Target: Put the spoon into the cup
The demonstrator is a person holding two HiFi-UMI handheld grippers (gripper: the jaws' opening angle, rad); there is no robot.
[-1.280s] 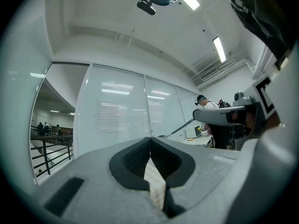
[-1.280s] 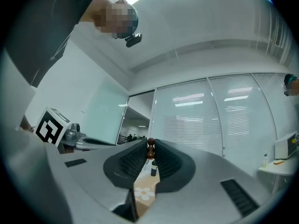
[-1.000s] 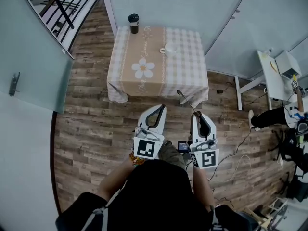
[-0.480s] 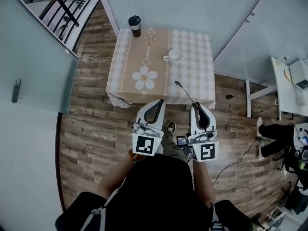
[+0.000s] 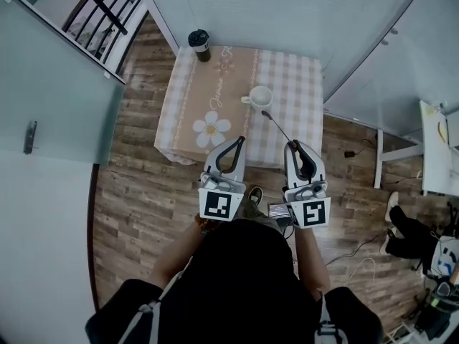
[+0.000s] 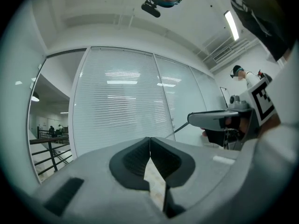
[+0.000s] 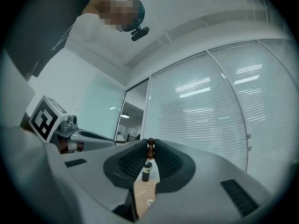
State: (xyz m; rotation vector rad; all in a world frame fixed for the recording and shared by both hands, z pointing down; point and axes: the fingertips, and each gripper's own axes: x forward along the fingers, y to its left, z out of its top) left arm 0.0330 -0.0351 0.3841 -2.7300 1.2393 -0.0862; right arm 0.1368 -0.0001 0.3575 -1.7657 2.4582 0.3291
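Both arms reach forward with elbows bent, the claws side by side and roughly level at the near edge of the counter [image 5: 188, 99].

Left claw [image 5: 240, 140]: clenched on nothing, pads meeting at the tips.

Right claw [image 5: 290, 143]: grasping the spoon [image 5: 275, 125] by the end of its handle.

The spoon runs diagonally out over the checked cloth. Its bowl end is just beside the white cup [image 5: 260, 97], on the cup's near side; cannot tell whether they touch.

Dark tumbler [image 5: 199, 40] stands at the far left corner, well apart.

Hands are hidden beneath the marker cubes. In the right gripper view only a brown stub of handle shows between the pads; the rest of the spoon is hidden behind them.
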